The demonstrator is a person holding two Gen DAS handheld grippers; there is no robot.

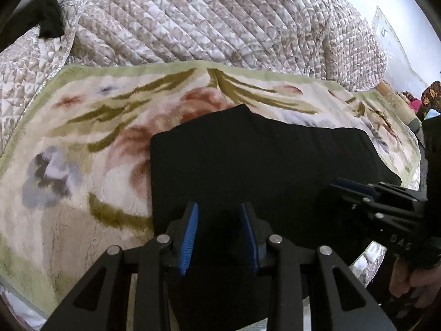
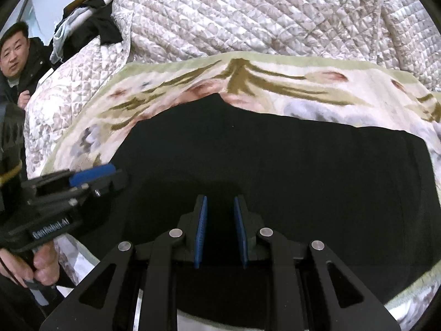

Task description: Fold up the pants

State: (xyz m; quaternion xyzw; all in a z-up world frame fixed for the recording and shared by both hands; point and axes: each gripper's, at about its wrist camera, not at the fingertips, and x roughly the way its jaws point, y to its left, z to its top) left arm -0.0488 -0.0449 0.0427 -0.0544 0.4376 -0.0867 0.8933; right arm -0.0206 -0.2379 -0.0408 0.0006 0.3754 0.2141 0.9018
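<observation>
Black pants lie folded flat on the floral blanket, long axis running left to right, both grippers at the near edge.

Left gripper point(image 1: 219, 237) sits over the near-left part of the pants point(image 1: 261, 165), jaws partly apart; whether cloth is pinched between them cannot be told, black on black. Right gripper point(image 2: 220, 231) stands over the near middle-right, jaws narrower, its grasp likewise unclear. The pants stretch farther to the right, so judged, the next fold would run along that axis. Blanket point(image 1: 82, 138) rests on the quilted bed point(image 1: 193, 13).
</observation>
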